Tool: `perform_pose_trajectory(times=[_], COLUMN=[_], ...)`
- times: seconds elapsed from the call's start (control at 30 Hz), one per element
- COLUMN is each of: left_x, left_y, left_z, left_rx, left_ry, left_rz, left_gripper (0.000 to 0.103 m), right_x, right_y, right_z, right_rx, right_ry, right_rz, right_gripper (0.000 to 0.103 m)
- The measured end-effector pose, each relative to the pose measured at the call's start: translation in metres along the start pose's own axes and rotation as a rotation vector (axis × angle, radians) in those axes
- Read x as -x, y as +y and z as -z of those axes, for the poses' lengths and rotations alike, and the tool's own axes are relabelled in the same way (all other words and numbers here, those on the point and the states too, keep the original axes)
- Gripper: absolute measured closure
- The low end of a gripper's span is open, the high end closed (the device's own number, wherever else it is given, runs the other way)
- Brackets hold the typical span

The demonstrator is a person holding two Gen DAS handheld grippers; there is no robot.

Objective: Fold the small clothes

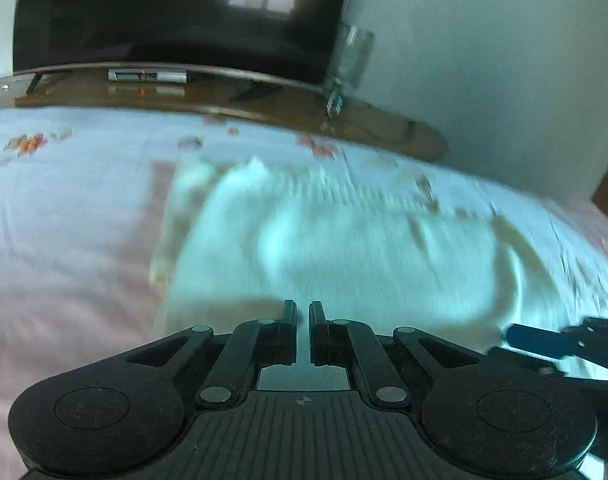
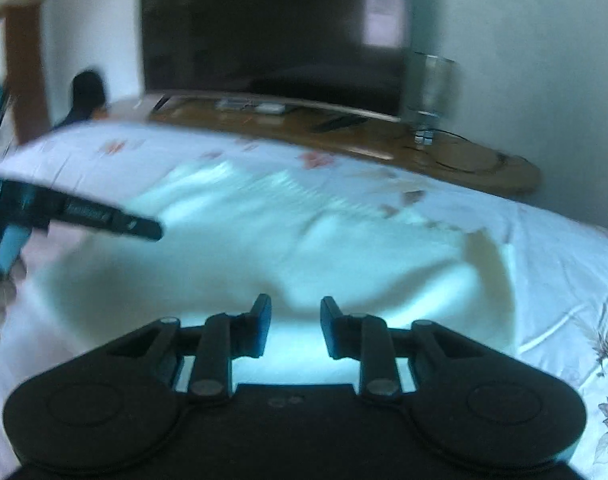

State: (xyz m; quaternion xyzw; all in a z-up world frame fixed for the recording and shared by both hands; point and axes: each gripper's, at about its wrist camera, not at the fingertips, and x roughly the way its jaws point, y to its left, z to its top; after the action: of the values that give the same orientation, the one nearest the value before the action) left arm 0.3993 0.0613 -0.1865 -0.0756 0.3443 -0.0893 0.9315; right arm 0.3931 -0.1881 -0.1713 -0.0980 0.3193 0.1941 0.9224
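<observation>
Both my tongs hover over the near edge of the pale garment [image 1: 344,248], spread flat on the bed [image 1: 63,208] so its hem is easy to pinch. Left tongs [image 1: 302,312] nearly closed, gripping nothing I can see; right tongs [image 2: 295,312] part-open and empty, lined up to take the hem.

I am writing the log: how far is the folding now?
Early. Done: the white garment lies spread on the bed. In hand: nothing; the left gripper is nearly shut on no cloth, the right gripper open over it. Left: no fold shows yet.
</observation>
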Motion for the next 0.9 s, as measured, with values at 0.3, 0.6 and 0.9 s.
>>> perform_pose_trajectory(times=[0.3, 0.6, 0.9], left_x=[0.035, 0.056, 0.062], left_y=[0.023, 0.041, 0.034], left_z=[0.014, 0.034, 0.057], left_rx=[0.084, 0.34, 0.465], left_ry=[0.017, 0.108, 0.126], left_rz=[-0.021, -0.104, -0.13], left_gripper=[0.099, 0.099, 0.099], right_x=[0.016, 0.02, 0.029], right_y=[0.003, 0.007, 0.014], right_z=[0.021, 0.004, 0.008], right_rx=[0.003, -0.14, -0.166], right_ry=[0.069, 0.018, 0.02], right_rz=[0.005, -0.077, -0.094], right_gripper=[0.074, 0.072, 0.072])
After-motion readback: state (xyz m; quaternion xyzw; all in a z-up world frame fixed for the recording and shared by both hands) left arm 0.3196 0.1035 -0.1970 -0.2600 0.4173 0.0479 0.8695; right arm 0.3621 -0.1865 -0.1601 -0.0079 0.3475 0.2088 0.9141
